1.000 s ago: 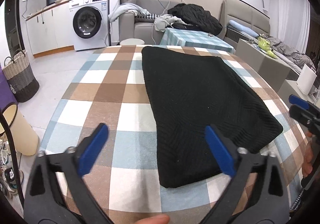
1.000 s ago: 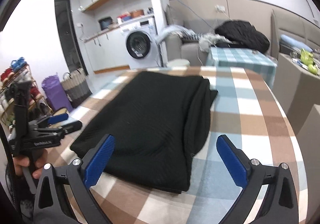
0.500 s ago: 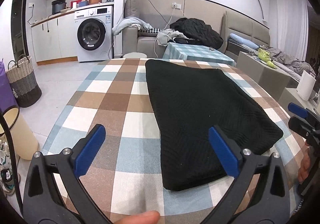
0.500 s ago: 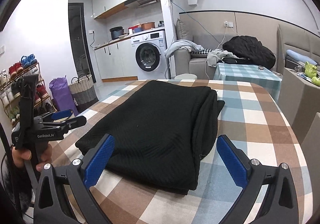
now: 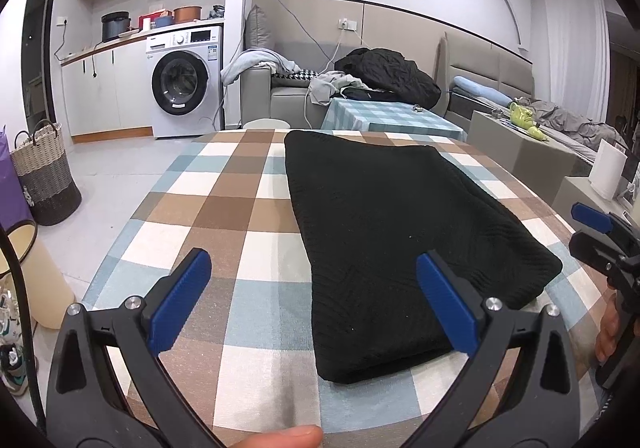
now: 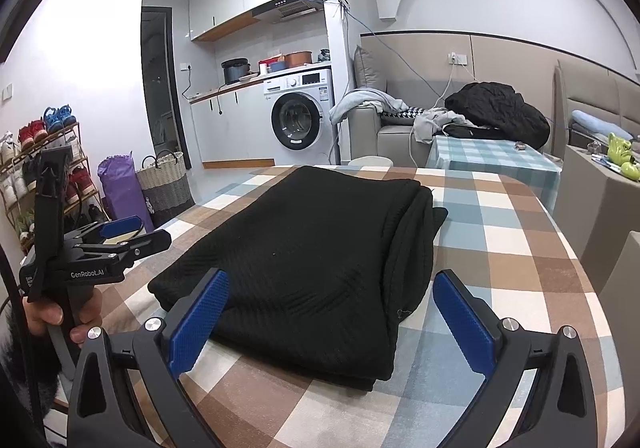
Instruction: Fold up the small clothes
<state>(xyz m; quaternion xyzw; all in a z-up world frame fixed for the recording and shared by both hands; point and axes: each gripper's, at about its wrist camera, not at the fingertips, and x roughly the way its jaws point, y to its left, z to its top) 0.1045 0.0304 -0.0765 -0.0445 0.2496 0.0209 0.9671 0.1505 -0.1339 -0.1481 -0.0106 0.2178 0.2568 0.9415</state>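
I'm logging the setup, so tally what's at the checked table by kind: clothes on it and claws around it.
Black folded garment: 1
Claws, left claw and right claw, both open and empty: 2
Total: 3

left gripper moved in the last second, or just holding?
Yes. The left gripper has tilted up and eased back: against its fingers, the washing machine and black folded garment now sit lower in the left wrist view.
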